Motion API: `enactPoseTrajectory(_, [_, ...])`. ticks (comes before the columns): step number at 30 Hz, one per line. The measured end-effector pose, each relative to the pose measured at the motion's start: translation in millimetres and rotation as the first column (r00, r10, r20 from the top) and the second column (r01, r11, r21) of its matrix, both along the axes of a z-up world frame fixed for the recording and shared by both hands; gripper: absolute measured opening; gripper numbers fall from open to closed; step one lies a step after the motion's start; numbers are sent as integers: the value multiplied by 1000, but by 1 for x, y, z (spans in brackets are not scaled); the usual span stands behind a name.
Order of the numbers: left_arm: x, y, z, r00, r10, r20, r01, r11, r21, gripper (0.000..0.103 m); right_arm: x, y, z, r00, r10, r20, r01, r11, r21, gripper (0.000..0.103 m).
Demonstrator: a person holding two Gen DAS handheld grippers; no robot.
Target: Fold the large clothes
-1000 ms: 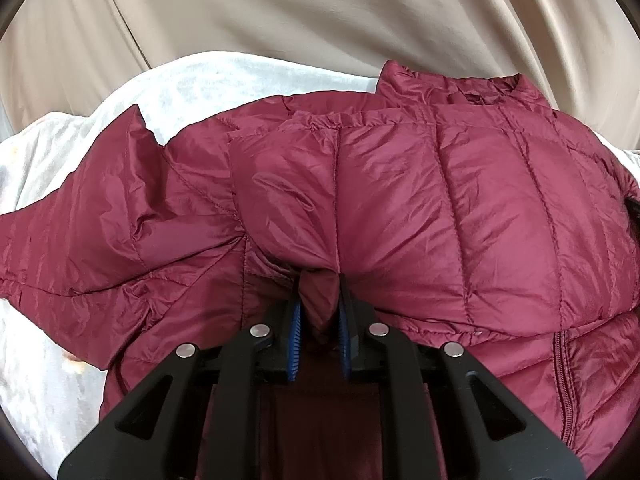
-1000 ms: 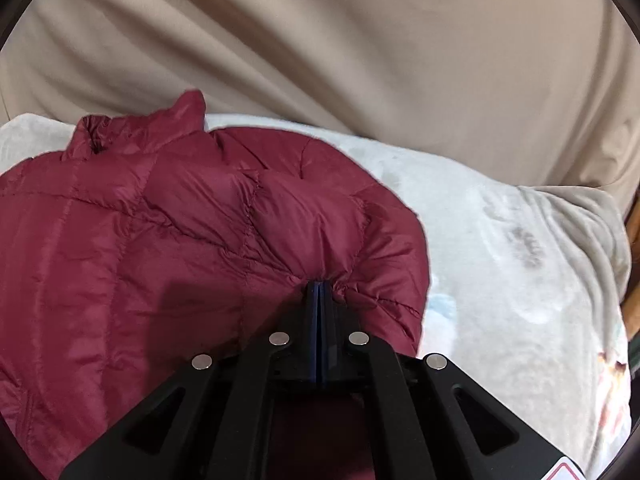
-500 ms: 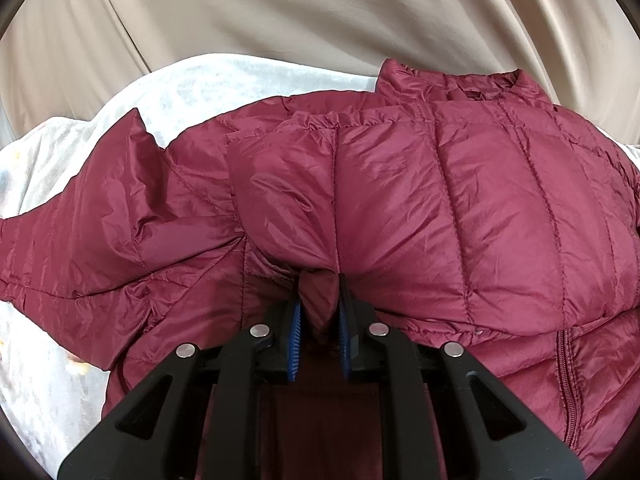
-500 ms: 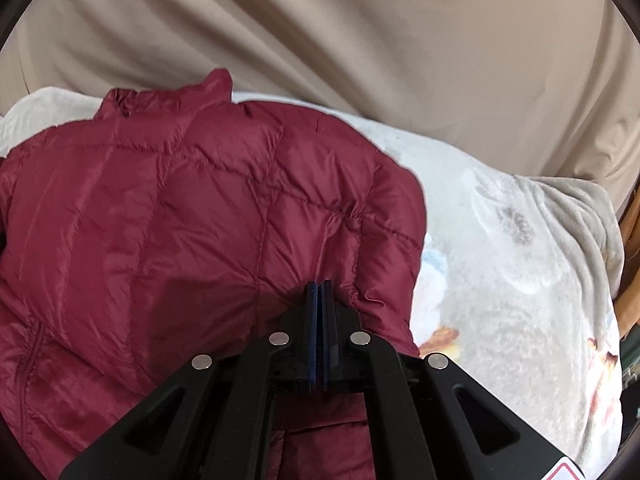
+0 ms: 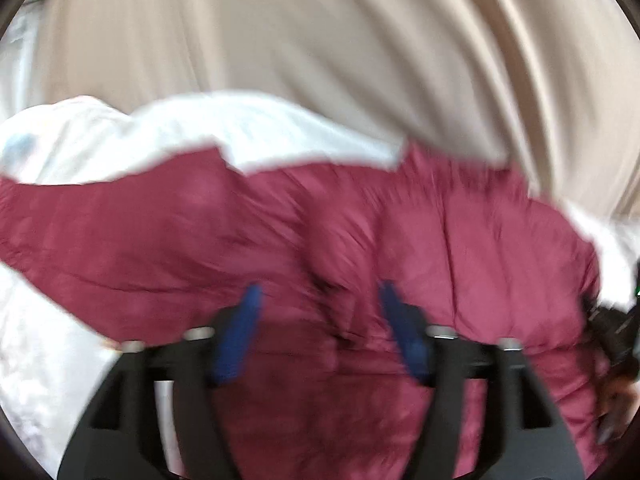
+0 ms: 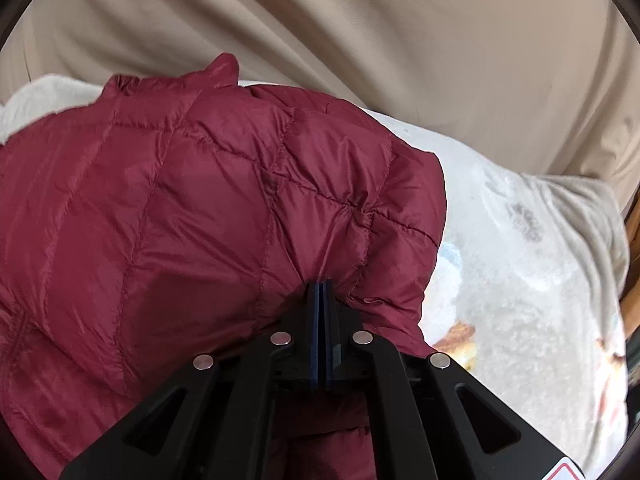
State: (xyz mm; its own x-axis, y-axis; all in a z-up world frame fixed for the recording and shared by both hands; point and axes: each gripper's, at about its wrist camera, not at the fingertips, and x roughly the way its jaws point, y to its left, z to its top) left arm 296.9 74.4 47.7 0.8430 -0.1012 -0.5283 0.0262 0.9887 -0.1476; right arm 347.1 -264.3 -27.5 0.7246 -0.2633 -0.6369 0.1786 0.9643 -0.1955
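Note:
A dark red quilted puffer jacket point(image 5: 400, 240) lies on a white fleece blanket point(image 5: 240, 136). The left wrist view is blurred by motion. My left gripper point(image 5: 320, 300) is open just above the jacket, its blue pads point(image 5: 240, 328) spread wide with nothing between them. A sleeve point(image 5: 100, 232) stretches out to the left. In the right wrist view the jacket point(image 6: 180, 220) shows its collar point(image 6: 216, 72) at the top. My right gripper point(image 6: 322, 286) is shut on a pinch of the jacket's right edge.
A beige sheet point(image 6: 360, 40) hangs behind the blanket point(image 6: 520, 260). The blanket has faint printed patterns point(image 6: 456, 332). A wooden edge point(image 6: 632, 232) shows at the far right. The other gripper point(image 5: 616, 328) appears at the right rim of the left wrist view.
My left gripper has opened and let go of the jacket fold, and it is moving fast. My right gripper stays shut on the jacket, which has shifted in its view.

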Motion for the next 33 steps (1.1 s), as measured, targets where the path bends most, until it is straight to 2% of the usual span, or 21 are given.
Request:
enactPoseTrajectory(1, [-9,19,10,999,36,28,-35,999,-19,90,0,-1,0,1000,1,3,-1,1000,9,1])
enactPoseTrajectory(3, [-21,64,25,990,134,41,-132,990,-39,92,0,-1,0,1000,1,3,-2,1000,10,1])
enactPoseTrajectory(5, [-19,111,29,970,243,6,-242,969,-38,93,-1,-3,1,1000,0,3,0,1000,2,1])
enactPoseTrajectory(8, [-8,197,17,888,454,-77,-459,887,-59,92,-2,-2,2,1000,0,3,0,1000,1,1])
enactPoseTrajectory(10, [3,250,2,817,562,-129,-572,818,-63,92,-2,-2,2,1000,1,4,-1,1000,4,1])
enactPoseTrajectory(11, [9,277,-7,771,618,-155,-631,774,-56,90,-3,-2,3,1000,1,4,-1,1000,4,1])
enactPoseTrajectory(12, [13,294,-13,744,647,-167,-662,748,-53,89,-3,-3,2,1000,1,4,-1,1000,5,1])
enactPoseTrajectory(14, [21,325,-25,702,683,-199,-705,706,-66,85,-3,-3,2,1000,1,5,-1,1000,9,1])
enactPoseTrajectory(17, [27,348,-37,701,678,-223,-710,694,-122,69,-2,-3,2,1000,0,6,0,1000,14,1])
enactPoseTrajectory(18, [30,353,-41,710,667,-226,-701,699,-139,53,-2,-3,2,1000,0,6,0,1000,14,1])
enactPoseTrajectory(19, [34,353,-43,727,648,-228,-684,713,-154,32,-2,-3,2,1000,0,6,0,1000,13,1])
enactPoseTrajectory(20, [38,352,-43,745,627,-227,-664,730,-164,21,-2,-3,2,1000,0,6,0,1000,13,1])
enactPoseTrajectory(21, [42,346,-37,764,610,-211,-643,748,-167,6,-2,-3,2,1000,0,6,0,1000,12,1])
enactPoseTrajectory(23, [43,328,-21,782,601,-164,-622,768,-152,3,-2,-3,2,1000,-1,5,1,1000,9,1])
enactPoseTrajectory(26, [41,275,24,849,527,-30,-527,843,-111,2,-2,-2,2,1000,-1,5,1,1000,5,1])
enactPoseTrajectory(29, [31,183,85,936,333,113,-323,941,-96,2,-2,-1,2,1000,-1,5,1,1000,5,1])
enactPoseTrajectory(31, [22,119,115,960,205,189,-195,978,-71,2,-2,-1,2,1000,-1,7,1,1000,3,1])
enactPoseTrajectory(33, [17,50,136,968,71,239,-64,997,-38,2,-3,-2,3,1000,4,13,-4,1000,10,2])
